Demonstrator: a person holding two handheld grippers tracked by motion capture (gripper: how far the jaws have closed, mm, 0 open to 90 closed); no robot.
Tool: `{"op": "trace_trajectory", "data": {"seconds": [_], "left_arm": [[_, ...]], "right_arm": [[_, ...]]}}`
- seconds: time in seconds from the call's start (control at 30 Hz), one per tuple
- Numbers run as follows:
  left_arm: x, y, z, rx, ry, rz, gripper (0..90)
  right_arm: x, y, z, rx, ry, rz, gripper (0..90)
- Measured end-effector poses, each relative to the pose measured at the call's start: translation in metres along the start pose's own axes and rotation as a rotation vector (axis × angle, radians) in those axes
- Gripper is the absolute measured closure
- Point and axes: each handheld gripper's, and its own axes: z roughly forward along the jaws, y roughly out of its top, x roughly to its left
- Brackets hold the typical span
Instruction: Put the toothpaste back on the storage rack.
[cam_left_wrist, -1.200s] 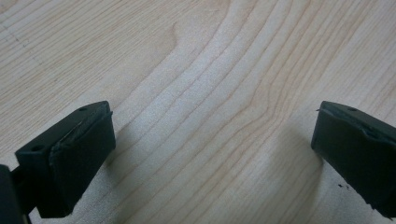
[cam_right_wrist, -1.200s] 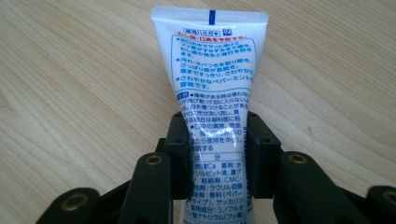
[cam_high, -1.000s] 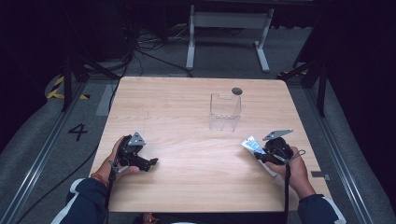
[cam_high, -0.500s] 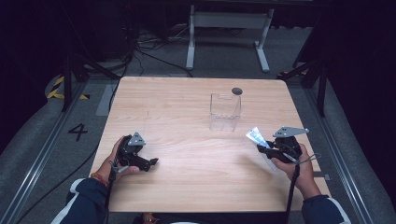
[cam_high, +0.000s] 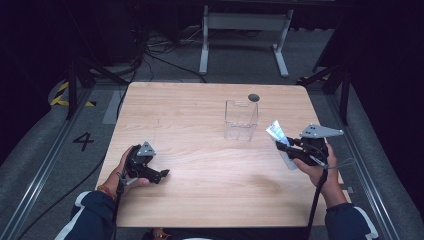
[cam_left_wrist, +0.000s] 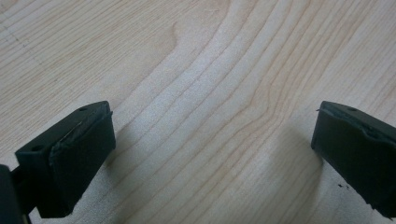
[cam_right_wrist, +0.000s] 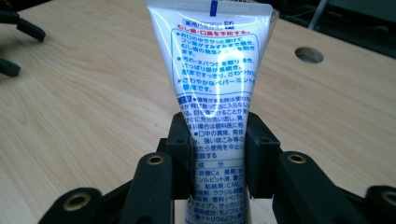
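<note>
Dark studio floor with cables and stand legs around a pale wood-grain worktop (cam_high: 200, 125). Right gripper (cam_high: 287, 146) raised off the worktop, clamped on a white plastic toothpaste tube with blue and red print (cam_right_wrist: 215, 79); both pads (cam_right_wrist: 181, 154) pressing the tube's lower body, crimped flat end pointing away from the gripper toward the worktop's far side. Seen from above, same tube (cam_high: 275, 133) jutting from the gripper's front, clear of the wood. Just ahead of that gripper and slightly to its left, an empty clear plastic rectangular box (cam_high: 240, 120), upright and open-topped; beyond the box, a small round hole (cam_high: 253, 97) in the worktop.

Left gripper (cam_high: 159, 175) low near the worktop's near edge, well apart from the box, jaws spread wide with nothing but bare wood between the pads (cam_left_wrist: 79, 158).

Judged progress: pick-up done, tube secured and lifted. Probably left: carrying it over the box's opening, lowering it in, letting go. Box not yet reached; nothing inside it.
</note>
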Motion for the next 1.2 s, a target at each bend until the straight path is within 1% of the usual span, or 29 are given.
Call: {"op": "trace_trajectory", "data": {"seconds": [0.03, 0.07, 0.13, 0.17, 0.2, 0.23, 0.3, 0.5, 0.7, 1.07, 1.13, 1.2], "left_arm": [[0.000, 0.000, 0.000, 0.000, 0.000, 0.000, 0.1], [0.000, 0.000, 0.000, 0.000, 0.000, 0.000, 0.1], [0.000, 0.000, 0.000, 0.000, 0.000, 0.000, 0.1], [0.000, 0.000, 0.000, 0.000, 0.000, 0.000, 0.1], [0.000, 0.000, 0.000, 0.000, 0.000, 0.000, 0.1], [0.000, 0.000, 0.000, 0.000, 0.000, 0.000, 0.1], [0.000, 0.000, 0.000, 0.000, 0.000, 0.000, 0.1], [0.000, 0.000, 0.000, 0.000, 0.000, 0.000, 0.1], [0.000, 0.000, 0.000, 0.000, 0.000, 0.000, 0.1], [0.000, 0.000, 0.000, 0.001, 0.002, 0.005, 0.1], [0.000, 0.000, 0.000, -0.003, 0.011, 0.010, 0.3], [-0.001, -0.001, -0.001, 0.001, 0.007, -0.005, 0.3]], "right_arm": [[0.000, 0.000, 0.000, 0.000, 0.000, 0.000, 68.5], [0.000, 0.006, -0.002, -0.024, 0.008, -0.003, 68.5], [0.000, 0.013, -0.002, -0.040, 0.008, -0.014, 68.5], [0.000, 0.013, -0.002, -0.040, 0.008, -0.014, 68.5], [0.000, 0.016, -0.002, -0.048, 0.010, -0.020, 68.5], [0.000, 0.023, -0.001, -0.063, 0.014, -0.025, 68.6], [0.000, 0.026, -0.001, -0.065, 0.015, -0.027, 68.5], [0.003, 0.047, 0.004, -0.097, 0.022, -0.052, 68.5], [0.009, 0.066, 0.013, -0.129, 0.047, -0.080, 68.5], [0.015, 0.087, 0.032, -0.156, 0.079, -0.094, 68.4], [0.016, 0.092, 0.035, -0.164, 0.086, -0.097, 68.4], [0.016, 0.095, 0.037, -0.169, 0.091, -0.099, 68.4]]}}
